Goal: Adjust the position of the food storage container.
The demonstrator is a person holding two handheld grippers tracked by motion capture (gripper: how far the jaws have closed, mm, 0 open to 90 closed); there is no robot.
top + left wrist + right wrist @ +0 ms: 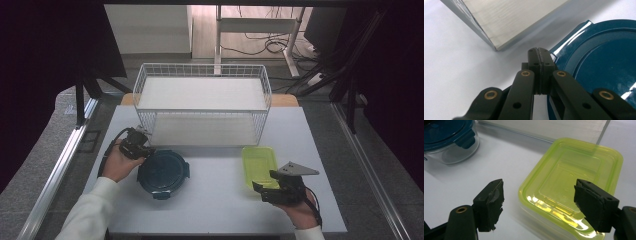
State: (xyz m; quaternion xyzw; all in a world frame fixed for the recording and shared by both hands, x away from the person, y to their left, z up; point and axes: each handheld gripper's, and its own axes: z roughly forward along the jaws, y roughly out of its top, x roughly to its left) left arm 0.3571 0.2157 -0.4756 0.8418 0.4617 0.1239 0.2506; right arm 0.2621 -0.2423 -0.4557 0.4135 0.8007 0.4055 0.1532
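Now left gripper (539, 53) clenched empty beside the blue lid (604, 65), right gripper (539, 205) released over the green container (571, 185).

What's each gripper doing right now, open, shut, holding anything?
Left gripper: shut, nothing between the jaws, tips beside the blue lid's latch tab.
Right gripper: open, holding nothing, jaws near the green container.

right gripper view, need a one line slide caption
Open right hand-held gripper poised over a yellow-green lidded container, with a blue-lidded round container beyond.
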